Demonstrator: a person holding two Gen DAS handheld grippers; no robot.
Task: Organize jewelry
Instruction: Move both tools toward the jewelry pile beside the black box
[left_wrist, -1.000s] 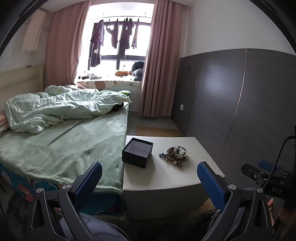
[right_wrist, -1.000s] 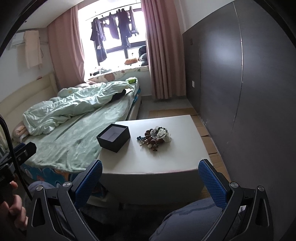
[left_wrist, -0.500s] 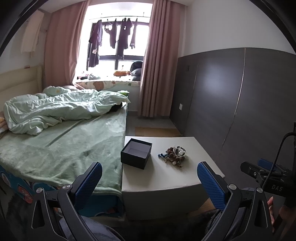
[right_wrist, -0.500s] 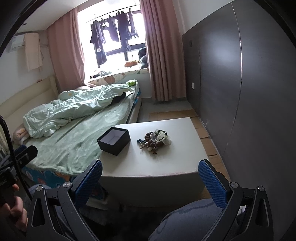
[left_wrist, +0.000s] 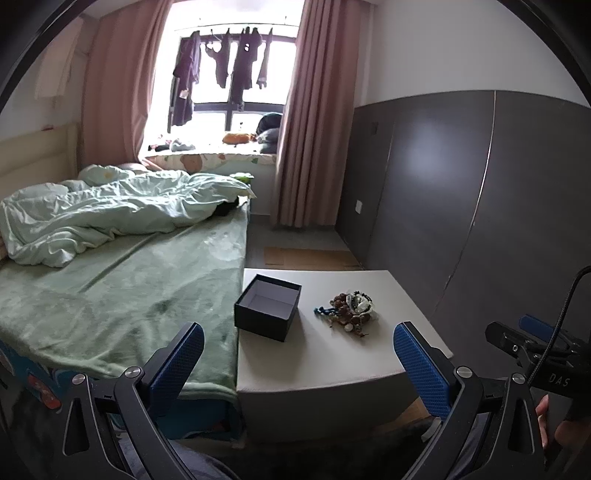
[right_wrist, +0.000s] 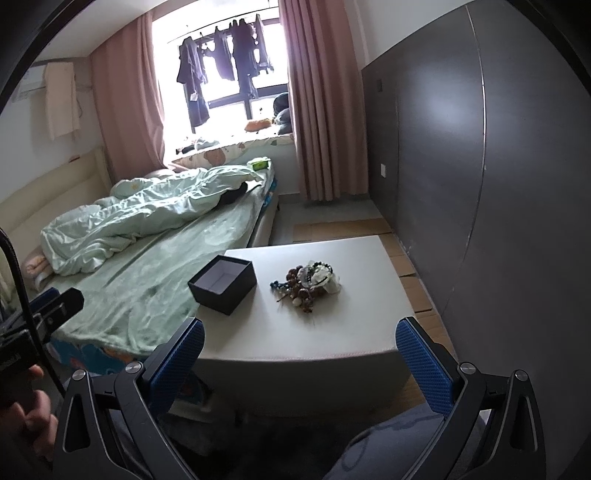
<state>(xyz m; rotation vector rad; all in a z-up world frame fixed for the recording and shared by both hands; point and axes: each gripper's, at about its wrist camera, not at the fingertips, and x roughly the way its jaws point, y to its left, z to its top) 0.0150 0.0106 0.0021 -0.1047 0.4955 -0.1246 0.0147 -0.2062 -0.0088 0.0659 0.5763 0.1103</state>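
A heap of beaded jewelry (left_wrist: 350, 307) (right_wrist: 308, 280) lies on a low white table (left_wrist: 332, 354) (right_wrist: 354, 325). An open, empty black box (left_wrist: 267, 307) (right_wrist: 222, 284) stands to the left of the heap. My left gripper (left_wrist: 298, 349) is open and empty, well short of the table's near edge. My right gripper (right_wrist: 300, 350) is open and empty, also back from the near edge. The right gripper shows at the right of the left wrist view (left_wrist: 532, 347); part of the left gripper shows at the left edge of the right wrist view (right_wrist: 55, 310).
A bed with a green blanket (left_wrist: 122, 291) (right_wrist: 155, 280) and a rumpled duvet runs along the table's left side. A dark panelled wall (left_wrist: 480, 206) (right_wrist: 480, 166) stands to the right. Pink curtains and a window lie behind. Cardboard covers the floor beyond the table.
Both grippers have moved forward a little toward the table, and the table looks slightly larger. Both stay open. The box and the jewelry have not moved.
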